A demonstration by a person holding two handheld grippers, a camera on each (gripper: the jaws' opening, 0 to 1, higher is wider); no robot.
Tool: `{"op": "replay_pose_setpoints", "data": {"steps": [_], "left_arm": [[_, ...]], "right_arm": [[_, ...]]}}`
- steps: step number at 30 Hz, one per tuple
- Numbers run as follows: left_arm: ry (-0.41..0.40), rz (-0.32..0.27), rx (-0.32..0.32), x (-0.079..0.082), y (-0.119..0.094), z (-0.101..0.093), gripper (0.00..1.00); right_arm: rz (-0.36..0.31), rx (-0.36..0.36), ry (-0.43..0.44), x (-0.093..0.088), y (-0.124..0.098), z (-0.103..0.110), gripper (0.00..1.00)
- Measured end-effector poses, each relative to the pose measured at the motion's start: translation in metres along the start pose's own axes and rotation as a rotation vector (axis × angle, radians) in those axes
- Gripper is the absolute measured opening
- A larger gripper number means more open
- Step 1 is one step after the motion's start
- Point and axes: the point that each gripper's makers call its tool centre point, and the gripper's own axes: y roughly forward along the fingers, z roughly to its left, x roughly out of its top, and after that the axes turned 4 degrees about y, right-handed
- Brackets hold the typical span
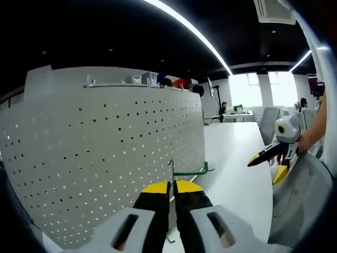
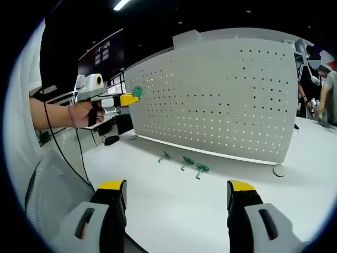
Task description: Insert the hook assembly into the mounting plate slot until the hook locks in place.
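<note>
Up close, the left gripper (image 1: 172, 191), yellow-tipped with black jaws, is clenched on a green wire hook with a metal stem (image 1: 185, 171), holding it right at the face of the upright white perforated metal pegboard (image 1: 100, 153). Meanwhile the right gripper (image 2: 176, 192) hangs released, jaws wide apart, above the white table (image 2: 174, 205), where three more green hooks (image 2: 185, 162) lie near the pegboard's foot.

Pegboard (image 2: 221, 100) looked like matt white sheet metal, perforated. Table (image 2: 174, 205) smooth, white, slightly glossy. 3 spare hooks (image 2: 184, 163) green, plastic-coated. Left gripper (image 1: 172, 188) jaw tips yellow and black plastic, glossy.
</note>
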Motion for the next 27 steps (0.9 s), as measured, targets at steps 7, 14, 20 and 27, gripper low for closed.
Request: {"op": "replay_pose_setpoints", "data": {"steps": [7, 14, 20, 27], "left_arm": [[-0.001, 0.007, 0.005, -0.003, -0.003, -0.002, 0.02], [-0.002, 0.018, 0.005, -0.007, -0.002, -0.003, 0.02], [-0.009, 0.021, 0.010, -0.010, -0.002, -0.004, 0.02], [-0.018, 0.016, 0.011, -0.010, -0.001, -0.005, 0.02]], "right_arm": [[-0.011, 0.001, -0.001, 0.003, -0.001, 0.000, 0.75], [-0.112, 0.041, -0.014, 0.025, -0.006, 0.011, 0.72], [-0.282, 0.087, -0.023, 0.057, -0.015, 0.022, 0.74], [-0.336, 0.105, -0.004, 0.068, -0.019, 0.024, 0.74]]}}
